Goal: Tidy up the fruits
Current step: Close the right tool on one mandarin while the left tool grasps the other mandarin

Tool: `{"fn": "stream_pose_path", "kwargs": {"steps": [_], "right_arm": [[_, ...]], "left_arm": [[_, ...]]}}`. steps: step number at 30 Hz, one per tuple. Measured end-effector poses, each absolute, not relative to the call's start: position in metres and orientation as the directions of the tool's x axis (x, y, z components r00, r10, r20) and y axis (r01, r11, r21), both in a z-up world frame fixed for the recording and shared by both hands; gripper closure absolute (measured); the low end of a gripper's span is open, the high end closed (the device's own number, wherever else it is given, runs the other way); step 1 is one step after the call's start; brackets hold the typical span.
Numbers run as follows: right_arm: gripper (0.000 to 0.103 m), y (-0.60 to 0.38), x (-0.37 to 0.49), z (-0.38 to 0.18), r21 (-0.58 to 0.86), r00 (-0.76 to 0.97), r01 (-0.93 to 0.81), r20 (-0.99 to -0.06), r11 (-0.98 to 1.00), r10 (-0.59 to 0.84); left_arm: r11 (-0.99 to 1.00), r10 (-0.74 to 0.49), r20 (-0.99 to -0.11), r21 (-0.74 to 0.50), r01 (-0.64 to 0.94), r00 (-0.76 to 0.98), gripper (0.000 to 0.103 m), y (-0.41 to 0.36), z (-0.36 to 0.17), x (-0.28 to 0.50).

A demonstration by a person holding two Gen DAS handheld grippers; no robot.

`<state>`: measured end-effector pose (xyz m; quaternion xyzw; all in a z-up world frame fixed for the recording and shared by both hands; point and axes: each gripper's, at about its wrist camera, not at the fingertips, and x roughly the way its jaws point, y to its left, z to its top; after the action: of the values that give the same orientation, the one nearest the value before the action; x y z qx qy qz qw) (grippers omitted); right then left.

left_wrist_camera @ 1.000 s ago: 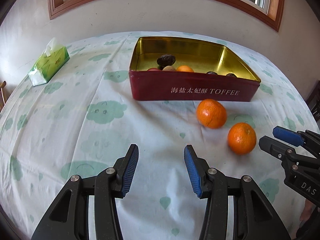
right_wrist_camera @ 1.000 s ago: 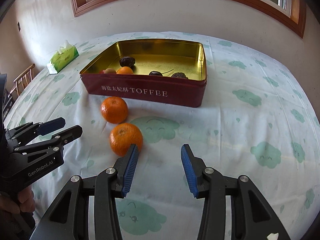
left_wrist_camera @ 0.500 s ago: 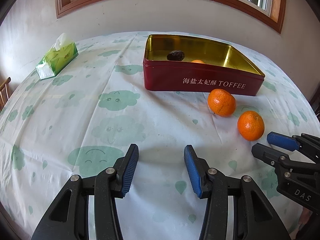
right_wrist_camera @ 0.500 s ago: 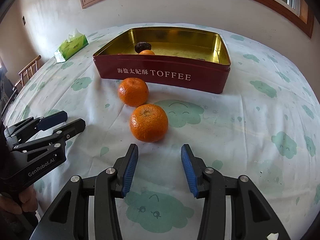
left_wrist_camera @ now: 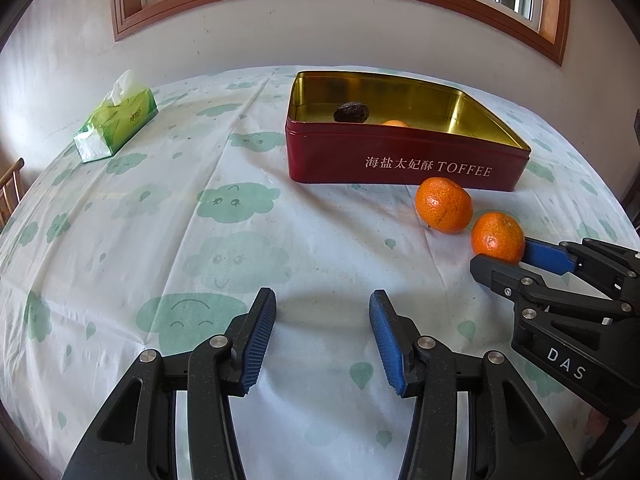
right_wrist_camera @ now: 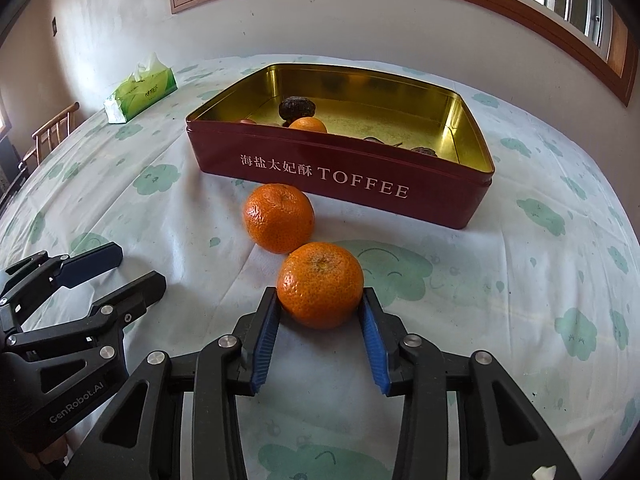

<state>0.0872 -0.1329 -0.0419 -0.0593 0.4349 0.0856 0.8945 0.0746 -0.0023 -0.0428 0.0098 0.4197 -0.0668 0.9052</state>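
- Right wrist view shows the right tool [right_wrist_camera: 320, 312] closing around the nearer orange [right_wrist_camera: 320, 284], which sits on the desk [right_wrist_camera: 520, 280] between the two blue pads; the pads look to be at the fruit's sides, touching or about to, and the orange has not left the cloth.
- Just beyond it, touching or nearly so, lies the second orange [right_wrist_camera: 279, 218], close to the front wall of the red toffee tin [right_wrist_camera: 340, 176].
- Inside the tin there is already one orange [right_wrist_camera: 308, 125], a dark round fruit [right_wrist_camera: 297, 108] and a few smaller dark pieces toward the right that are too hidden to name.
- Left tool [left_wrist_camera: 323, 336] hangs over bare cloth with its pads apart and nothing between them, well to the left of both loose oranges.
- A green tissue pack [left_wrist_camera: 116, 120] lies far left, away from the work.
- My reading: sorting is partly done. Some fruit is in the tin, two oranges remain outside, and the nearer one is being grasped.
- Left to do: lift it over the tin wall, set it down inside, then fetch the other.
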Motion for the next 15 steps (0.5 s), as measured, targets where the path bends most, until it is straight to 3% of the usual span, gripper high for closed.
{"fn": "stream_pose_path", "kwargs": {"steps": [15], "right_arm": [[0.067,-0.185,0.09,-0.041,-0.021,0.625,-0.1,-0.779,0.995,0.046]], "left_arm": [[0.986,-0.131,-0.778,-0.039,0.16,0.614,0.048,-0.024,-0.041,0.088]]}}
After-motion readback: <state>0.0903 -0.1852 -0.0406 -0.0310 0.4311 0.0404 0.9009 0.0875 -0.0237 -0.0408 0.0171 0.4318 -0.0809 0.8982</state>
